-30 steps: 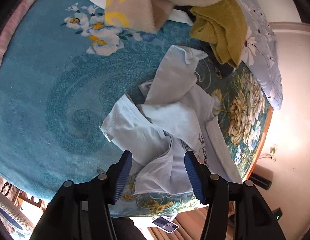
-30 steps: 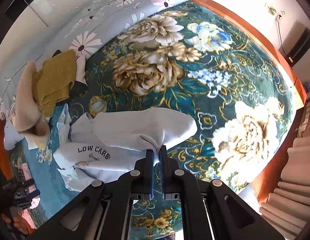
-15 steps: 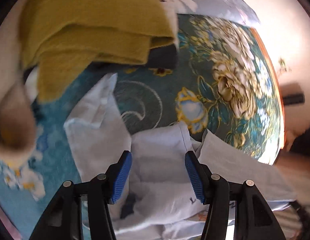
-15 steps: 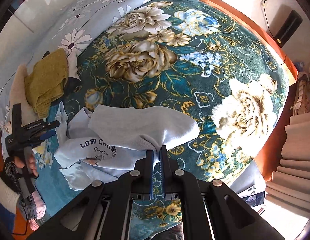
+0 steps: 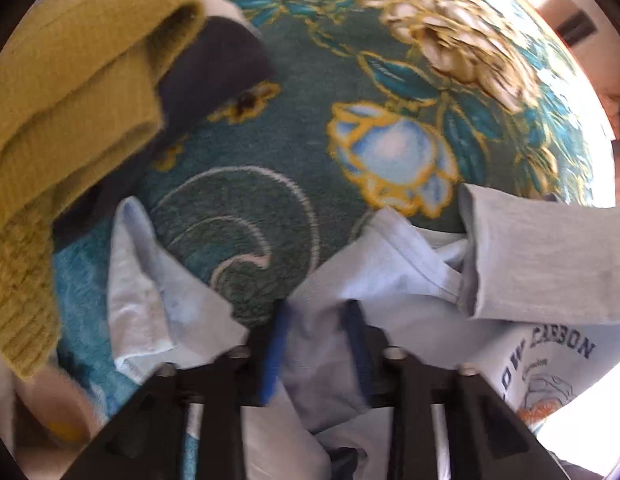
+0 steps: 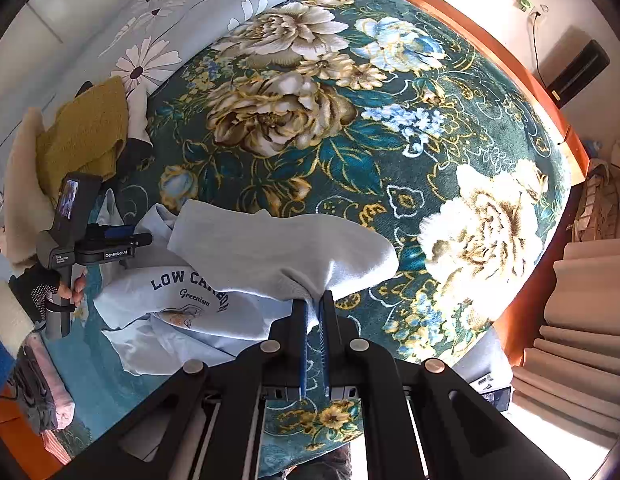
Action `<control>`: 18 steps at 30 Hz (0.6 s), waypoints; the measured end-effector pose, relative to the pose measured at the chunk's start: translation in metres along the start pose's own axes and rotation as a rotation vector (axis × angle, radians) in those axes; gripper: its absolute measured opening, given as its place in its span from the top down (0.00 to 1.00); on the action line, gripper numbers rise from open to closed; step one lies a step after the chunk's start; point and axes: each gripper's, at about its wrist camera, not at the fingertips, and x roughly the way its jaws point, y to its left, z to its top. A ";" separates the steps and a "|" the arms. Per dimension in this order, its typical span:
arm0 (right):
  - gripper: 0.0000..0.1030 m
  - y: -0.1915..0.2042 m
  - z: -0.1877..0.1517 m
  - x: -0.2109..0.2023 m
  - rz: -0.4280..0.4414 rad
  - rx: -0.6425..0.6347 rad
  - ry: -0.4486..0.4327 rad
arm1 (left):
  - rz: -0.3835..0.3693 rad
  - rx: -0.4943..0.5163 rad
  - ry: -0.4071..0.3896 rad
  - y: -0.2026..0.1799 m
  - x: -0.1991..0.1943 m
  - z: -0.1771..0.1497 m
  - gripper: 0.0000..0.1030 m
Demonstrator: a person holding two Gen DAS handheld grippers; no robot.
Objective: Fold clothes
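A pale blue T-shirt (image 6: pixel 198 300) printed "LOW CARBON" lies crumpled on the flowered bed blanket (image 6: pixel 350 128). My right gripper (image 6: pixel 313 312) is shut on a fold of the T-shirt and lifts that part over the rest. My left gripper (image 5: pixel 316 332) is half closed around another fold of the same T-shirt (image 5: pixel 390 264), with cloth between its fingers; it also shows in the right wrist view (image 6: pixel 122 236) at the shirt's far left edge.
A mustard knitted garment (image 5: pixel 70 120) lies over a dark garment (image 5: pixel 214 72) at the left. A cream fleece (image 6: pixel 22 184) and a daisy-print quilt (image 6: pixel 150 40) lie further back. The bed's wooden edge (image 6: pixel 510 72) runs at the right, with steps (image 6: pixel 582 320) beyond.
My left gripper moved in to the shirt's far edge and its fingers narrowed around a fold. My right gripper stayed shut on the shirt and moved little.
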 end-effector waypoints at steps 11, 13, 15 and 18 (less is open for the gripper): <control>0.95 0.026 0.017 -0.044 0.052 -0.088 -0.108 | -0.081 -0.262 -0.239 0.031 -0.071 -0.052 0.98; 0.95 0.027 0.015 -0.056 0.067 -0.104 -0.135 | -0.085 -0.326 -0.328 0.032 -0.098 -0.069 0.98; 0.94 0.027 0.013 -0.067 0.083 -0.116 -0.161 | -0.074 -0.367 -0.409 0.036 -0.128 -0.082 0.98; 0.94 0.026 0.012 -0.084 0.113 -0.130 -0.206 | -0.035 -0.408 -0.526 0.040 -0.181 -0.104 0.98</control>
